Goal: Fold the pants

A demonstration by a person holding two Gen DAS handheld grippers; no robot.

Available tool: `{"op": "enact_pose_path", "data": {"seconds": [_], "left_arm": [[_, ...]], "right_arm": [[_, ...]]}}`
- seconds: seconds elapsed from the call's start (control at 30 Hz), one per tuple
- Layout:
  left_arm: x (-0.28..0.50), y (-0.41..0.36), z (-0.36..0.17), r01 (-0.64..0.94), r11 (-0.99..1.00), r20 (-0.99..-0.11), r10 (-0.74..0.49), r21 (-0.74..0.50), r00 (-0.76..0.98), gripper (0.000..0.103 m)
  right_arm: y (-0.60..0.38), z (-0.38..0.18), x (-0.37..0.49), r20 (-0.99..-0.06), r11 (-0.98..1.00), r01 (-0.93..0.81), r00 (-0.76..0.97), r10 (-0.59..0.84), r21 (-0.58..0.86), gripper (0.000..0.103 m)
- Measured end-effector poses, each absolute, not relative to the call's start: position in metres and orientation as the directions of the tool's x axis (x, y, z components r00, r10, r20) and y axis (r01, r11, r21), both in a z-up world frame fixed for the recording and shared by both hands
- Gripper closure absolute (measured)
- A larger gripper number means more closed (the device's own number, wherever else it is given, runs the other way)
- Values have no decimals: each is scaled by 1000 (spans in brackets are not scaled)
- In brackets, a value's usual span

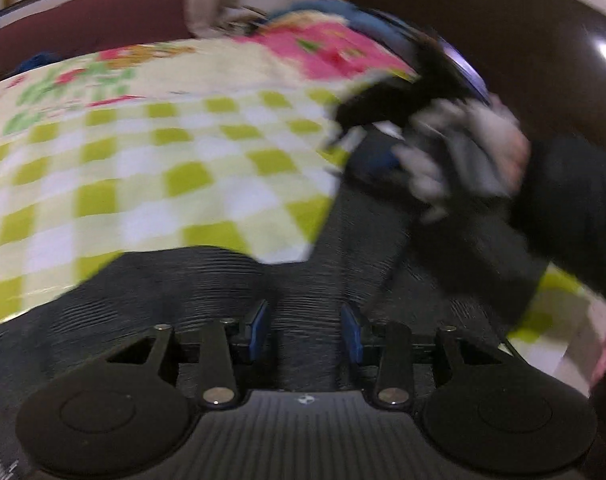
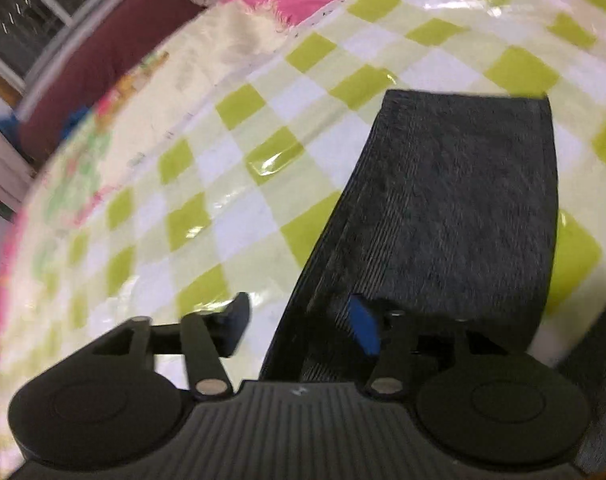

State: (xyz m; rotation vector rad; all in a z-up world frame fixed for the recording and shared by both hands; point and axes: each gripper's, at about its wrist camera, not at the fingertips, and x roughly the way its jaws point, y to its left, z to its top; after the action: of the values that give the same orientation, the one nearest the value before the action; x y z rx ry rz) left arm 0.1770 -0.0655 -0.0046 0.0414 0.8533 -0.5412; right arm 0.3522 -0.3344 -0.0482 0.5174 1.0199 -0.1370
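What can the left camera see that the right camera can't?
Only the left wrist view shows the person's right hand holding the other gripper, and a dark sleeve.

Only the right wrist view shows the straight far end of the pants, and a window.

Both show the dark ribbed pants, the green checked cloth and open gripper fingers: left gripper, right gripper.

Dim indoor light — heavy motion blur, fisheye-bent edges, glare on tablecloth (image 2: 271, 164)
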Motion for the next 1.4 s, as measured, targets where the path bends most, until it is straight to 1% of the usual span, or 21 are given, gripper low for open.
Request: {"op": "enact_pose_path", "data": {"seconds": [0.07, 0.1, 0.13, 0.17, 0.2, 0.27, 0.33, 0.47, 0.53, 0.6, 0.7, 0.73, 0.8, 0.87, 0.93, 0.97, 1.03, 1.2, 1.23, 1.3, 1.4], "left_arm": [[181, -85, -16, 482, 870, -757, -385, -106, 528, 47], [183, -92, -21, 484, 872, -767, -360, -75, 530, 47], [183, -96, -25, 485, 873, -775, -338, -46, 535, 48], [180, -98, -28, 486, 874, -779, -324, -29, 537, 51], [180, -100, -29, 488, 872, -781, -320, -22, 537, 53], [177, -100, -28, 499, 866, -782, -330, -28, 529, 62], [176, -103, -25, 512, 858, -784, -340, -33, 519, 68], [161, -113, -8, 555, 831, -750, -392, -39, 533, 68], [152, -120, -4, 586, 809, -741, -419, -42, 526, 68], [143, -133, -8, 612, 791, -756, -414, -22, 507, 68], [138, -149, -26, 636, 771, -811, -383, -18, 442, 68], [136, -153, -30, 641, 768, -823, -372, -13, 430, 68], [133, -157, -34, 647, 762, -835, -351, 8, 424, 68], [130, -160, -33, 649, 760, -840, -337, 24, 426, 68], [131, -165, -32, 651, 758, -841, -326, 39, 431, 68], [131, -166, -31, 651, 758, -841, -322, 47, 436, 68], [131, -172, -31, 653, 755, -841, -319, 54, 438, 68], [127, -185, -35, 677, 731, -843, -309, 85, 440, 68], [129, -187, -35, 680, 728, -844, -310, 87, 439, 68], [131, -190, -32, 683, 726, -843, -313, 83, 437, 68], [131, -191, -23, 687, 724, -829, -345, 64, 440, 68]], "right_arm": [[-329, -57, 367, -856, 912, 332, 515, 39, 242, 39], [-330, -62, 372, -860, 920, 346, 511, -19, 185, 46], [-337, -65, 374, -858, 917, 360, 511, -39, 173, 56], [-347, -65, 372, -854, 906, 371, 519, -22, 202, 81], [-362, -64, 367, -848, 882, 386, 530, 27, 270, 100], [-390, -59, 351, -822, 839, 392, 559, 108, 377, 100], [-415, -44, 323, -772, 808, 367, 615, 161, 461, 100], [-466, 2, 239, -608, 718, 285, 758, 237, 635, 100], [-485, 19, 190, -545, 719, 255, 814, 201, 647, 100], [-501, 13, 145, -546, 730, 276, 823, 156, 625, 99], [-525, -39, 102, -661, 690, 431, 744, 92, 582, 99], [-533, -61, 90, -683, 640, 477, 723, 104, 603, 99], [-543, -84, 73, -651, 561, 482, 747, 139, 673, 100], [-545, -85, 69, -606, 539, 455, 784, 136, 709, 99], [-546, -80, 72, -588, 551, 448, 803, 99, 704, 93], [-548, -80, 76, -589, 555, 454, 804, 81, 697, 92], [-555, -84, 80, -581, 531, 456, 810, 85, 714, 87], [-578, -96, 93, -545, 414, 461, 831, 109, 785, 84], [-583, -100, 96, -538, 377, 465, 835, 114, 801, 85], [-588, -98, 96, -545, 355, 480, 832, 106, 802, 98], [-586, -72, 83, -467, 408, 399, 881, 77, 821, 98]]}}
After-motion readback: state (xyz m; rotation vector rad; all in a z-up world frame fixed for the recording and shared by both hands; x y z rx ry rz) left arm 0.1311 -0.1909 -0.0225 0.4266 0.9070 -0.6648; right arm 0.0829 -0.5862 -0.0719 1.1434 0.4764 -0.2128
